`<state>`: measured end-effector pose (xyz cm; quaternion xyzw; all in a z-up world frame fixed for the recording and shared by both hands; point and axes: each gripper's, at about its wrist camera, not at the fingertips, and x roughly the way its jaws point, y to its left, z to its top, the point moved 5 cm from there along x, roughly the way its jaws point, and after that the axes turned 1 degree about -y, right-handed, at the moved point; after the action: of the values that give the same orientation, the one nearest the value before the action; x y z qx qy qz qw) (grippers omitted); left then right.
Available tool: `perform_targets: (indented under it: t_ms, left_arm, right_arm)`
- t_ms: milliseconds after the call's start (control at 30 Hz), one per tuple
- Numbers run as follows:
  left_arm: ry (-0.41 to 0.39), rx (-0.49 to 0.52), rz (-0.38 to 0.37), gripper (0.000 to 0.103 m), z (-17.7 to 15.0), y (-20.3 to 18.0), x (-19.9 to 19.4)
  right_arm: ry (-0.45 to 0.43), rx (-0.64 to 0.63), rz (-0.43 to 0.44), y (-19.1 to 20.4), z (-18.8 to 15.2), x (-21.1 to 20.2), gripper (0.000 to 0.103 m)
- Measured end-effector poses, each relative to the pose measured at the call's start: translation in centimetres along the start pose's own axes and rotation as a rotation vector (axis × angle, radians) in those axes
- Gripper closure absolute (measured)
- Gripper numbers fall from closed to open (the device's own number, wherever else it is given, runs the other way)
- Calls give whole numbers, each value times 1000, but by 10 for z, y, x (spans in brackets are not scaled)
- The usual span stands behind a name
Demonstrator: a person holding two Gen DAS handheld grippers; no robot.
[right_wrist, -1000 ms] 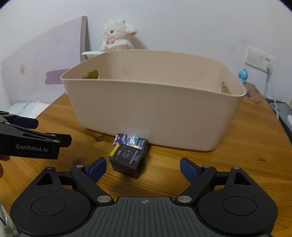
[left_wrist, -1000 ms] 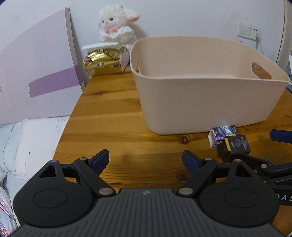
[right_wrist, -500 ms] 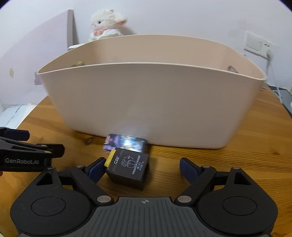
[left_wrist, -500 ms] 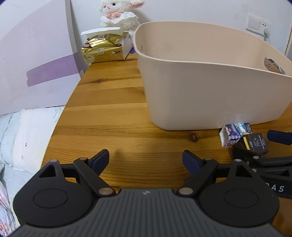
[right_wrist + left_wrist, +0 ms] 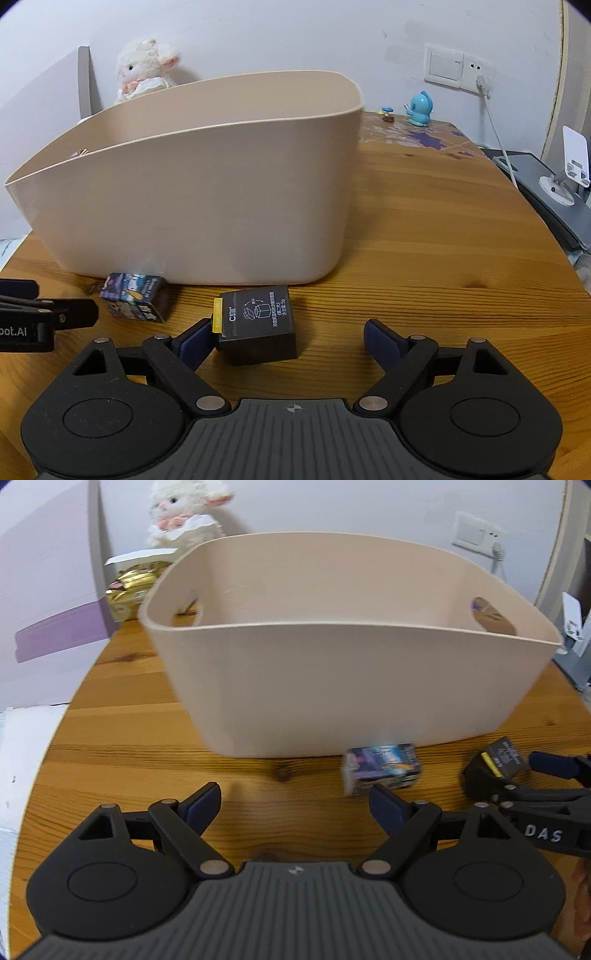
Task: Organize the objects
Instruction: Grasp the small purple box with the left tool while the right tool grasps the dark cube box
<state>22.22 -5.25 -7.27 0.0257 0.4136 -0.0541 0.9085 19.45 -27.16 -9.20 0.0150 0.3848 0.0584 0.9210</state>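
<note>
A large beige plastic bin [image 5: 351, 672] [image 5: 207, 192] stands on the wooden table [image 5: 443, 236]. In front of it lie a small purple printed box [image 5: 382, 770] [image 5: 135, 297] and a black box with a yellow tab [image 5: 258, 325] [image 5: 496, 762]. My right gripper [image 5: 291, 338] is open around the black box, its left fingertip [image 5: 195, 339] touching the box's yellow end. My left gripper [image 5: 295, 803] is open with nothing between its fingers; the purple box lies just beyond its right fingertip [image 5: 386, 806].
A plush lamb [image 5: 184, 513] and a gold packet [image 5: 133, 587] sit behind the bin at the far left. A lilac board [image 5: 44, 602] leans at the left edge. A blue figurine [image 5: 419, 109], wall socket and cable [image 5: 495, 122] and a white stand [image 5: 569, 166] are at the right.
Both views swung right. The left gripper now faces the purple box; the right gripper shifted right with the black box now against its left finger, apart from the purple box.
</note>
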Motion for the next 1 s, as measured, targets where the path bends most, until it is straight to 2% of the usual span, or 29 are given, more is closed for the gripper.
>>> perform_targets:
  t_ms: [133,200,467,733,767,867,933,1000]
  left_arm:
    - [8,20,-19,15,1,-18,5]
    - [11,17,-36,15,0,-25,8]
    - [26,-88,-114,14,1,-35,25]
    - [7,-64,-29,19,7,-42,34]
    - [7,-53,-17,21,7,-42,34]
    - [-5,-19,17,35,7,-42,33]
    - [-11,-26,17,49,8,-40,31]
    - [-15,-31,9,51,9,-38,31]
  right_arm:
    - [-4,-20,-6,-7,-1,-1,7]
    - [-14,-28,-5,-12,-3,-3,0]
    - [3,-107,-1,-13,-4,4,0]
    - [-9,-100,-16,-11,4,15,1]
    - [-12,-98,-16,-10,4,15,3]
    - [-29,-98,-13,-7,4,13,12]
    - [-35,-106,-5,-3,4,11,21]
    - [-40,-118,6,1,5,8,36]
